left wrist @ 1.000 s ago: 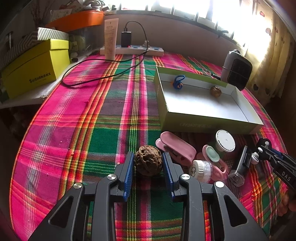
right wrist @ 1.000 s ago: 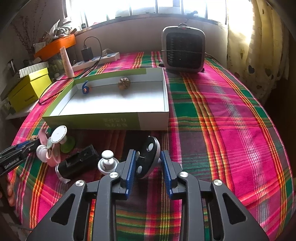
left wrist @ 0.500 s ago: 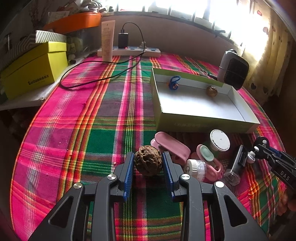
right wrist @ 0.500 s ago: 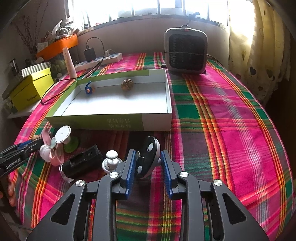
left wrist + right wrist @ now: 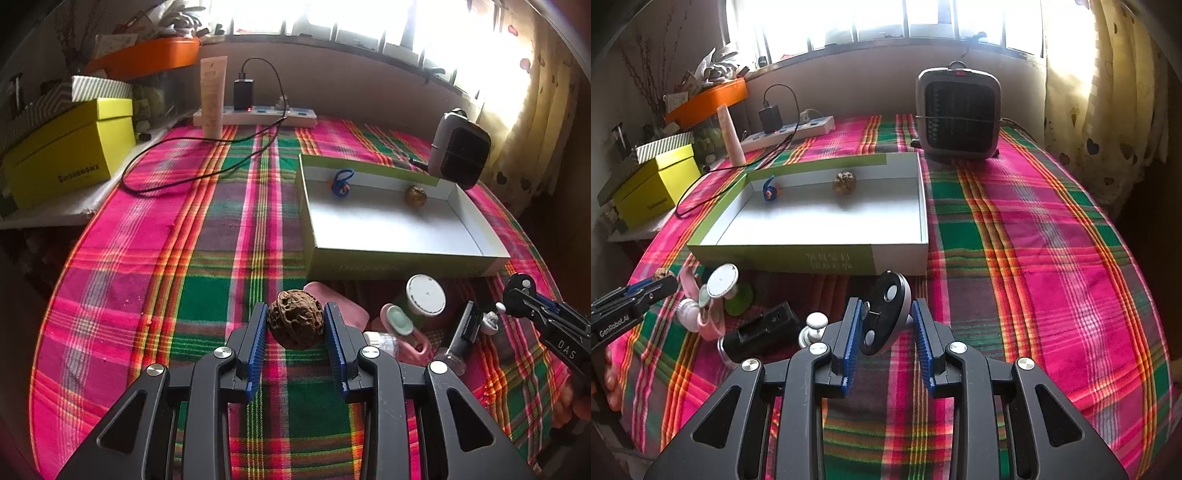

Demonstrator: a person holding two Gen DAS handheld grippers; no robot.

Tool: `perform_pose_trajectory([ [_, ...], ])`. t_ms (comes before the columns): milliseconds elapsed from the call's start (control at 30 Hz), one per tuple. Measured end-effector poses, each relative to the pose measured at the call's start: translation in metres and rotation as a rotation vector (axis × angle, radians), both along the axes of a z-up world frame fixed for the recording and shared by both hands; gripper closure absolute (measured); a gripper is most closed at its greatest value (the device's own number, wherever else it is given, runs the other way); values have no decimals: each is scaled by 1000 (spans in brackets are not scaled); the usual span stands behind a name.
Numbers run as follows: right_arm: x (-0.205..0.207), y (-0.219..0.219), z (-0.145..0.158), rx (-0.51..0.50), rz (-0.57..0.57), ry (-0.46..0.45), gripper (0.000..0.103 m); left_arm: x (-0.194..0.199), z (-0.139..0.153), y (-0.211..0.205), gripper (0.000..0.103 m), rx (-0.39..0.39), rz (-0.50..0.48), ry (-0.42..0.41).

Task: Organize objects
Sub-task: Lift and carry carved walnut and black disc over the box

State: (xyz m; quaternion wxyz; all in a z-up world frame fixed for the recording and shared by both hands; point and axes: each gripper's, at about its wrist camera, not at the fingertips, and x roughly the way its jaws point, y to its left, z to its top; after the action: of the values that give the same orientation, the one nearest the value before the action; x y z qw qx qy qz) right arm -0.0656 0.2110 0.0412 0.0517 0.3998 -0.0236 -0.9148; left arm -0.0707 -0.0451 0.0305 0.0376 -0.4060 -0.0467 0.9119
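My left gripper (image 5: 295, 325) is shut on a brown walnut (image 5: 295, 323) and holds it above the plaid cloth, in front of the open green box (image 5: 399, 264). My right gripper (image 5: 884, 321) is shut on a black and silver round disc (image 5: 886, 312), held on edge in front of the box's near wall (image 5: 812, 258). Inside the box lie a second walnut (image 5: 844, 181) and a blue ring toy (image 5: 771, 190). The right gripper also shows at the right edge of the left wrist view (image 5: 517, 295).
Loose items lie before the box: a pink case (image 5: 347, 314), a white round lid (image 5: 425, 295), a black charger (image 5: 761, 332), a white knob (image 5: 814, 325). A heater (image 5: 958, 114) stands behind the box. Power strip (image 5: 255, 116), cable and yellow box (image 5: 62, 162) at left.
Both grippers have risen with their objects. The left one has lifted the walnut off the cloth, the right one the disc. The table items look farther below.
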Motion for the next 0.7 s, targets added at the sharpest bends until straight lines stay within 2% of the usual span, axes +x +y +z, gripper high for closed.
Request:
perform_pose_trajectory([
  [333, -13, -4, 14, 3, 22, 27, 74, -15, 19, 18, 74, 3, -61, 37],
  [700, -39, -10, 21, 10, 60, 41, 74, -45, 26, 41, 74, 7, -120, 33],
])
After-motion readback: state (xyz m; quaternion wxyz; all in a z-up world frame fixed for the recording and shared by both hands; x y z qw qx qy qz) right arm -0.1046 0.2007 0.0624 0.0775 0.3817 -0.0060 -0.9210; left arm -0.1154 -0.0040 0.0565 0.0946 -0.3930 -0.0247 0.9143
